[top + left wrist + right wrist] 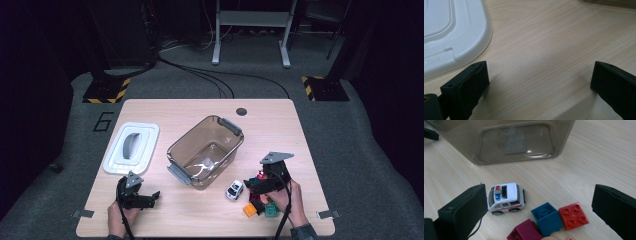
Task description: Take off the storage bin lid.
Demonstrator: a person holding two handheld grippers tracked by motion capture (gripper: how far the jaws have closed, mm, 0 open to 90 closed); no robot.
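Observation:
A clear brownish plastic box (206, 151) stands open in the middle of the table, its side wall (516, 142) close ahead in the right gripper view. A white toy police car (234, 190) (506, 198) sits in front of it, next to a heap of bricks: blue (547, 218), red (573, 216), magenta (525, 232), orange (249, 210) and green (270, 211). My right gripper (254, 186) (539, 207) hovers open over the car and bricks, the car beside its left jaw. My left gripper (149, 197) (540, 80) stands open over bare wood at the front left.
The box's white lid (132, 148) (451, 35) lies flat at the left, just beyond the left gripper. A dark round hole (241, 111) marks the table's far edge. Cables and stand feet lie on the grey floor behind.

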